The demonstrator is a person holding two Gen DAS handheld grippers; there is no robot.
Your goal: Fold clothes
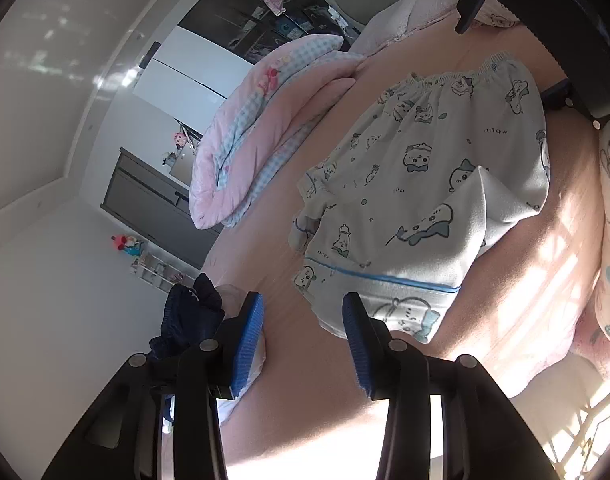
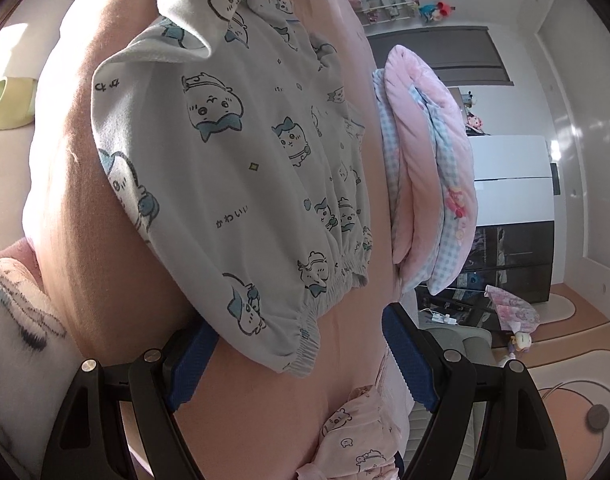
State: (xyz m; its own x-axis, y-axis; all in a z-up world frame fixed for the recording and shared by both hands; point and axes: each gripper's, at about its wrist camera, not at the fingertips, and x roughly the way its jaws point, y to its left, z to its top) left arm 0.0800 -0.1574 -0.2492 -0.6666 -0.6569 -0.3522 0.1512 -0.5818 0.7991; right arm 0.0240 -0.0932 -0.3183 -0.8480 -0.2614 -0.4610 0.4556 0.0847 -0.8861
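Garment: pale printed pyjama bottoms (image 1: 433,184) are lying partly folded on the pink bed (image 1: 337,380), elastic waistband at the end away from the left claw, blue-piped hem end nearest it.
Left claw: the left claw (image 1: 303,320) is hovering just short of the hem end, blue pads parted with nothing between them; released.
Dark cloth: a navy item (image 1: 189,320) is sitting at the bed edge just beside the left claw, apart from the fold.
Middle of the fold: one flap (image 1: 493,196) is standing up in a peak, not lying flat.
Quilt: a pink-and-check quilt (image 2: 429,168) is lying rolled beside the bottoms, near but not touching.
Right claw: the right claw (image 2: 301,356) is straddling the waistband (image 2: 317,304) corner, jaws wide, pads not pressing; released.
Doing it well: probably each claw should be pinching one corner squarely through all layers, lifting together, and pressing the peaked flap flat before the next fold, keeping edges aligned.
Risk: catching the bedsheet together with the cloth seems likely.
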